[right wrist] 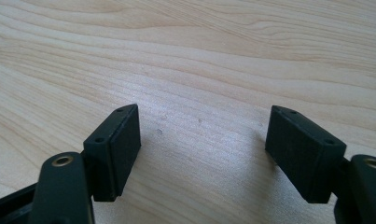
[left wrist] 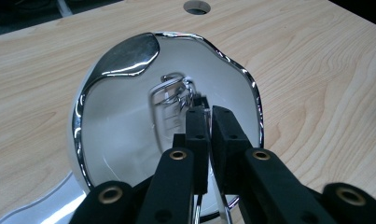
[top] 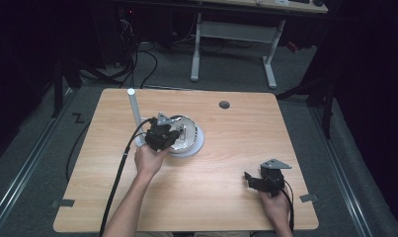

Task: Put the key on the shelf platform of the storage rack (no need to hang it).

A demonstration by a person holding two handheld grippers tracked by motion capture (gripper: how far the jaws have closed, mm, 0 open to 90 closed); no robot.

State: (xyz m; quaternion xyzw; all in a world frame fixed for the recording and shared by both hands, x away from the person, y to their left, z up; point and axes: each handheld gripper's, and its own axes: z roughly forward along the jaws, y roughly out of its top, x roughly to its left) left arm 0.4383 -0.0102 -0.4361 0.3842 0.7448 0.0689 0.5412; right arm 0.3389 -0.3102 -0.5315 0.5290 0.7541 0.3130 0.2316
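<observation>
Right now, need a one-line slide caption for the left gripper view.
Left gripper, jaws shut on the rim of a round chrome mirror standing on the wooden table.

Left gripper [top: 168, 132] on chrome mirror [top: 186, 129]

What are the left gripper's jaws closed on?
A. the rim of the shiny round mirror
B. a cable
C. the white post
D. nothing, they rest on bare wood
A. In the left gripper view the left gripper has its jaws pinched nearly together on the chrome rim of the mirror; the high view shows it over that mirror, with the white post standing apart from it.
</observation>
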